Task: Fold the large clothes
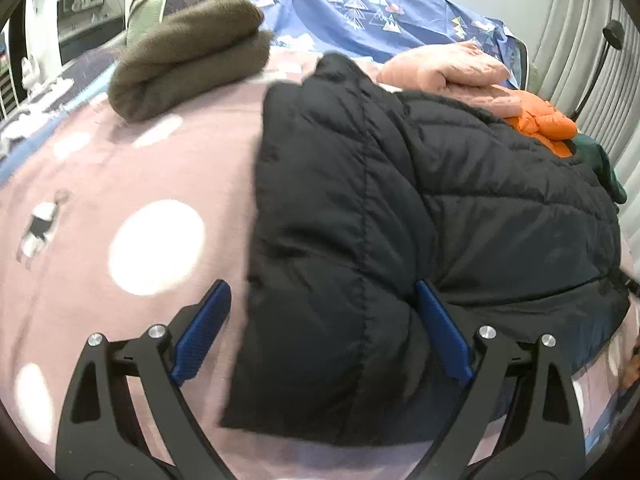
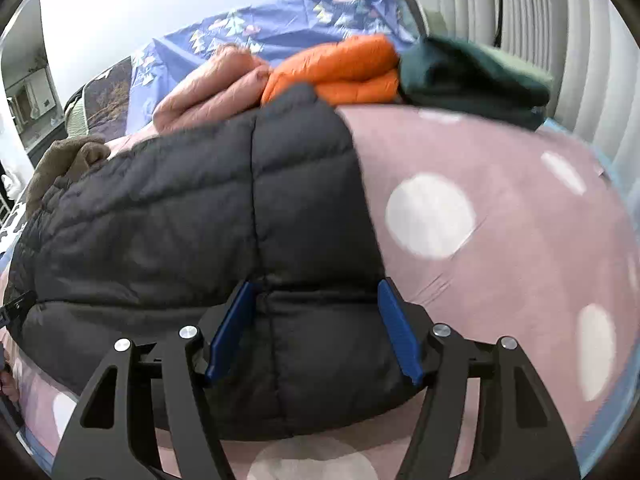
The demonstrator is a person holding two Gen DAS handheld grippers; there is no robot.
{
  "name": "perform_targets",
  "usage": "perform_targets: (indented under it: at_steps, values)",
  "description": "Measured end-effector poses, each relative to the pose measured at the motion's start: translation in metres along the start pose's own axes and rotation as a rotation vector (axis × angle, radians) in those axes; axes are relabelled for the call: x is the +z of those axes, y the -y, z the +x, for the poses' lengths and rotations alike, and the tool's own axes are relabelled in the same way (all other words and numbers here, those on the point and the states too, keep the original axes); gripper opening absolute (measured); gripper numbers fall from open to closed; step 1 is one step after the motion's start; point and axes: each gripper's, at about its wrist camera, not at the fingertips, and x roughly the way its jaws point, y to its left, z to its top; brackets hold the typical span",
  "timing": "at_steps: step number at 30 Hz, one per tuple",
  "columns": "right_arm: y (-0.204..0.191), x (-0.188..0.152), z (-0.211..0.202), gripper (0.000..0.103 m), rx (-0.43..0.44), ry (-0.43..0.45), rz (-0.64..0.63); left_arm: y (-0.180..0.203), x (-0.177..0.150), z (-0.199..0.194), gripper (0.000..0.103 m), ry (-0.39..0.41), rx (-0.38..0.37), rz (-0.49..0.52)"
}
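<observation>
A black quilted puffer jacket lies folded on the pink dotted bed cover. In the left wrist view my left gripper is open wide over the jacket's near left corner. Its left pad hangs over bare cover and its right pad rests against the fabric. In the right wrist view the same jacket fills the left half. My right gripper straddles the near right corner. The padding bulges between both blue pads, which stand apart and do not pinch it.
Folded garments lie along the far side of the bed: a brown one, a pink one, an orange one and a dark green one. A blue patterned sheet is behind them. Curtains hang at the right.
</observation>
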Motion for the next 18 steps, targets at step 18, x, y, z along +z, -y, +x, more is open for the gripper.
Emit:
perform_targets:
  at_steps: [18]
  values:
    - [-0.134, 0.067, 0.043, 0.066, 0.234, -0.049, -0.196, -0.036, 0.0, 0.008, 0.093, 0.007, -0.235, -0.106]
